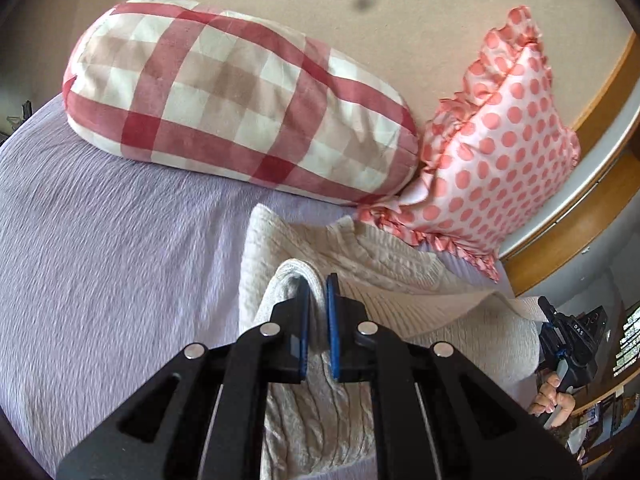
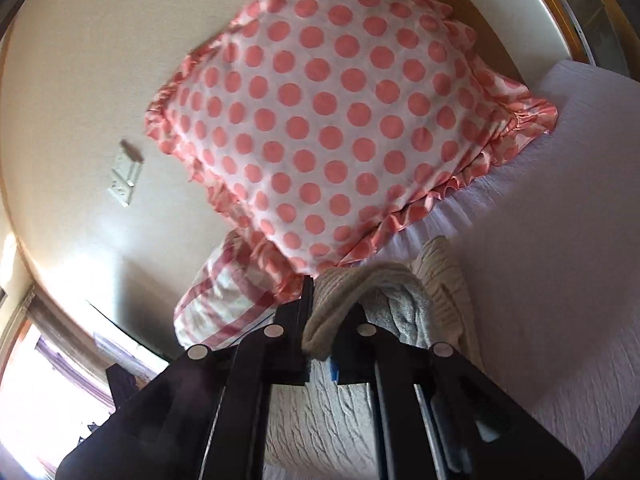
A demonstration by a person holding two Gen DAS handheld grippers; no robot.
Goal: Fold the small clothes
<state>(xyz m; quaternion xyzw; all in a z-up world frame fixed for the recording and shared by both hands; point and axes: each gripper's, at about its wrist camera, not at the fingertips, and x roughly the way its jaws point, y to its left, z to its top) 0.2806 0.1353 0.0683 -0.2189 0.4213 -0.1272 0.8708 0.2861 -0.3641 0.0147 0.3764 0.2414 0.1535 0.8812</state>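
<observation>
Left hand-held gripper pinches a fold of the cream cable-knit sweater raised off the lilac bed, and the right hand-held gripper clamps another edge below the polka-dot pillow at 12 o'clock: fold apparently midway, unfinished.

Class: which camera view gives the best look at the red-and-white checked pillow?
The left wrist view: the checked pillow lies almost whole on the lilac bedsheet. The right wrist view shows only one end, hidden behind the polka-dot pillow and the right gripper.
</observation>
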